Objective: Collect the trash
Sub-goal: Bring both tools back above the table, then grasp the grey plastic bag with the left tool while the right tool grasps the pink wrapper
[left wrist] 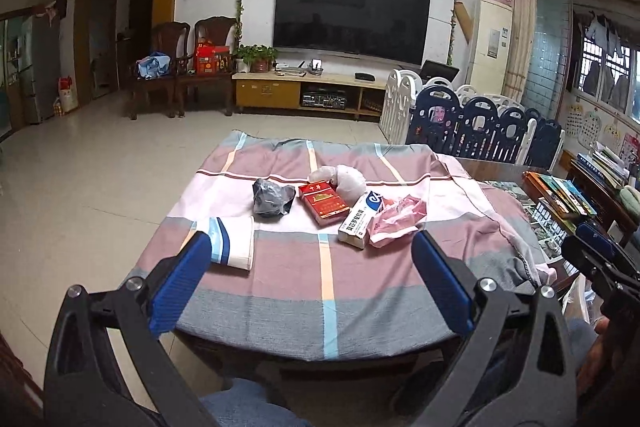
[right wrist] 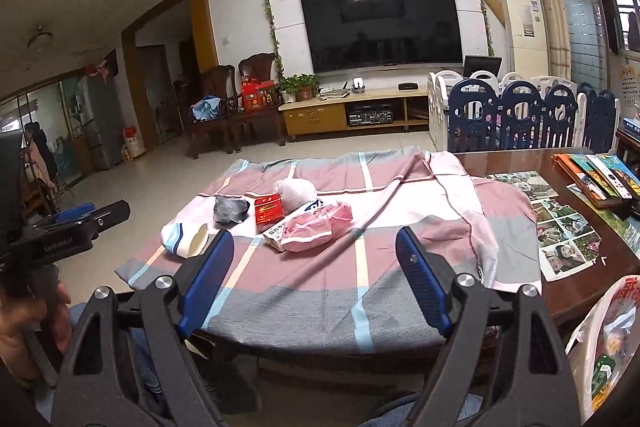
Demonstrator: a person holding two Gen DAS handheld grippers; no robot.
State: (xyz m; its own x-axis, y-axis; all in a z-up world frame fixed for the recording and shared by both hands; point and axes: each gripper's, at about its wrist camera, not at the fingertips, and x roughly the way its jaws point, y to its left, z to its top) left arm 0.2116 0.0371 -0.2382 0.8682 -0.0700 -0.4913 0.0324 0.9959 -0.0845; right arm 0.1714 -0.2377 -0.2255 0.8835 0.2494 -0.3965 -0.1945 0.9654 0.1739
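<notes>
covering the table, a checked cloth (left wrist: 320, 267) faces the tv (left wrist: 352, 13); each hand-held gripper (left wrist: 312, 267) (right wrist: 316, 279) gapes wide, empty.

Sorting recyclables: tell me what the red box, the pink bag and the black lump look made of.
Red box: glossy printed card, judging by its sharp edges and sheen. Pink bag: thin crinkled plastic film, slightly translucent. Black lump: probably a crumpled plastic bag, shiny at its folds.

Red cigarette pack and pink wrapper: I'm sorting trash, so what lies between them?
A white toothpaste box lies between red pack and pink wrapper, clearest in the left wrist view.
</notes>
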